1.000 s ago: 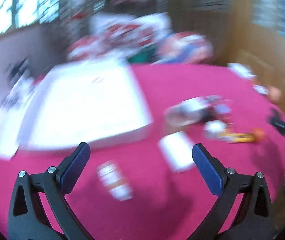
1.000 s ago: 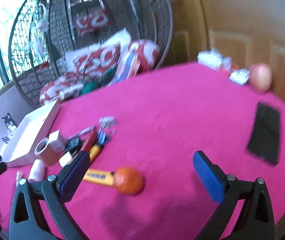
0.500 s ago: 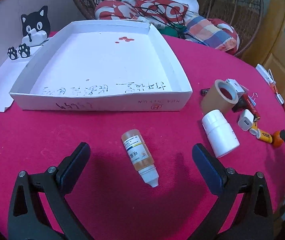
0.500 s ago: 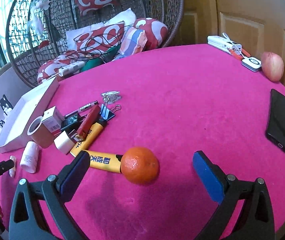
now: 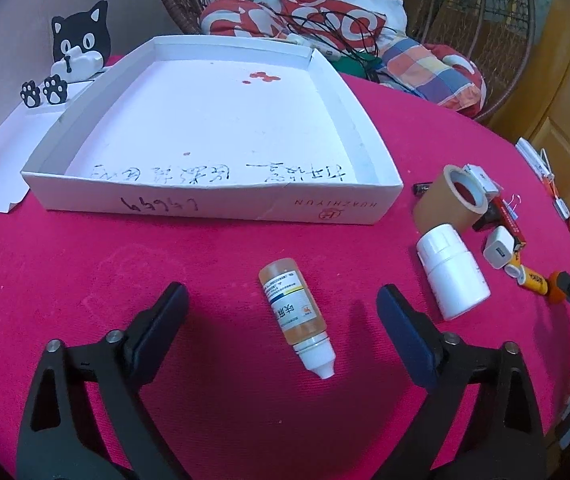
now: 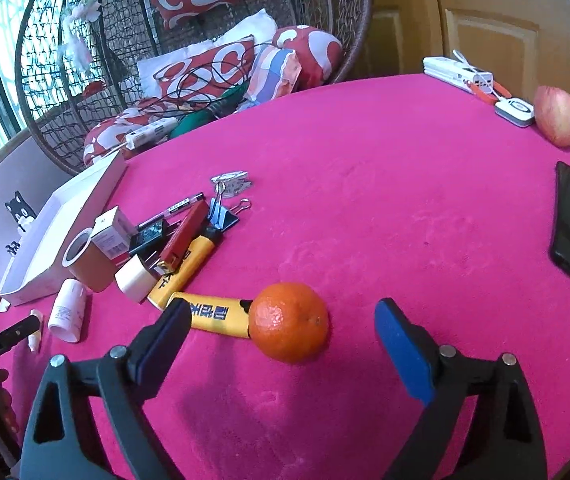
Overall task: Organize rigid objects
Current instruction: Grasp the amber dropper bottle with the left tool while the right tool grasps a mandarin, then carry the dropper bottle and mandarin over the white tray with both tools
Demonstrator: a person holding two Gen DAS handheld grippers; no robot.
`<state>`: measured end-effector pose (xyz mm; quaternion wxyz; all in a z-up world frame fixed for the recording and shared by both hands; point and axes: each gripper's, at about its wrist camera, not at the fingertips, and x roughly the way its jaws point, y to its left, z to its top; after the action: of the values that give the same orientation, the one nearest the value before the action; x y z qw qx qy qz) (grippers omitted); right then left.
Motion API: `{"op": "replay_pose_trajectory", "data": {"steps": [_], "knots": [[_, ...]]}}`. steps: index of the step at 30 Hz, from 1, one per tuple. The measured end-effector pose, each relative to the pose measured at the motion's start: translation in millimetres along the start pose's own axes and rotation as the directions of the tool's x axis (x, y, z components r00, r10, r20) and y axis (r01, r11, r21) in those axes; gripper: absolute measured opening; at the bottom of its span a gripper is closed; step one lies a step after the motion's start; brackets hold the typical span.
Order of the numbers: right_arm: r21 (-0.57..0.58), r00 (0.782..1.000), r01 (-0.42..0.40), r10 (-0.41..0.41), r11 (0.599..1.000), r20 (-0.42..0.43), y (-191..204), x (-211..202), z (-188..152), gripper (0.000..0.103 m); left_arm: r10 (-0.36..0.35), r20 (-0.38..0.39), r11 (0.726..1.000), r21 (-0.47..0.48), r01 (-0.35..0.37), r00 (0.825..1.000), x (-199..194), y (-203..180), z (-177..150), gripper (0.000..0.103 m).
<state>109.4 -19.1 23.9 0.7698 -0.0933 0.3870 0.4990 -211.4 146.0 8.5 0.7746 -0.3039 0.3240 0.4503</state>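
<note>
The amber dropper bottle [image 5: 295,316] lies on the pink tablecloth [image 5: 65,264] between the parted, just-narrowing jaws of the left gripper [image 5: 281,312], untouched, in front of the white tray [image 5: 213,204]. Only the right wrist view shows the mandarin [image 6: 289,322] between the right gripper [image 6: 279,322]'s parted, likewise narrowing jaws, touching a yellow marker [image 6: 213,314]. A white pill bottle [image 5: 451,274] and tape roll [image 5: 449,200] lie right of the dropper bottle.

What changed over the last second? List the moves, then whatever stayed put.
Both views sharpened from blur. The left gripper came down over the amber dropper bottle, and the right gripper closed in on the orange. Both jaws have just been closing slightly; nothing is gripped. Bottle, orange, white tray and clutter stayed put.
</note>
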Motion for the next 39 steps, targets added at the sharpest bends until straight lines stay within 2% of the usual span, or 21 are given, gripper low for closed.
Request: {"op": "replay_pose_trajectory", "data": {"steps": [3, 4, 7, 12, 17, 26, 30, 34, 39], "knots": [[0.010, 0.999, -0.025, 0.025, 1.000, -0.020, -1, 5, -2, 0.074, 0.009, 0.008, 1.000, 0.019, -0.010, 1.000, 1, -2, 1, 0.081], [0.017, 0.999, -0.037, 0.038, 0.999, -0.028, -1, 7, -3, 0.067, 0.014, 0.013, 1.000, 0.027, -0.014, 1.000, 0, -3, 1, 0.075], [0.006, 0.999, -0.035, 0.035, 0.999, -0.022, -1, 5, -5, 0.056, 0.025, 0.020, 0.998, 0.051, -0.026, 1.000, -1, -5, -1, 0.060], [-0.001, 0.999, -0.028, 0.028, 1.000, -0.024, -1, 6, -3, 0.049, 0.036, 0.024, 0.993, 0.112, -0.038, 0.999, -1, -14, -5, 0.047], [0.025, 0.999, -0.044, 0.044, 0.999, -0.020, -9, 6, -4, 0.040, 0.027, 0.030, 0.993, 0.113, -0.030, 0.999, -1, -11, -6, 0.020], [0.053, 0.998, -0.048, 0.045, 0.997, 0.045, -13, -11, 0, 0.039, -0.010, 0.051, 0.997, 0.082, 0.006, 0.999, -9, -4, -4, 0.020], [0.050, 0.991, -0.127, 0.125, 0.991, 0.053, -2, -21, 9, 0.039, 0.007, 0.084, 0.995, 0.099, -0.015, 0.996, -17, -5, -1, 0.020], [-0.029, 0.982, -0.170, 0.172, 0.985, 0.078, 27, -32, 19, 0.039, 0.033, 0.128, 0.992, 0.117, -0.048, 0.991, -27, -8, 6, 0.020], [-0.103, 0.959, -0.263, 0.272, 0.959, 0.085, 67, -39, 36, 0.039, 0.064, 0.187, 0.990, 0.114, -0.086, 0.980, -42, 0, 20, 0.020]]}}
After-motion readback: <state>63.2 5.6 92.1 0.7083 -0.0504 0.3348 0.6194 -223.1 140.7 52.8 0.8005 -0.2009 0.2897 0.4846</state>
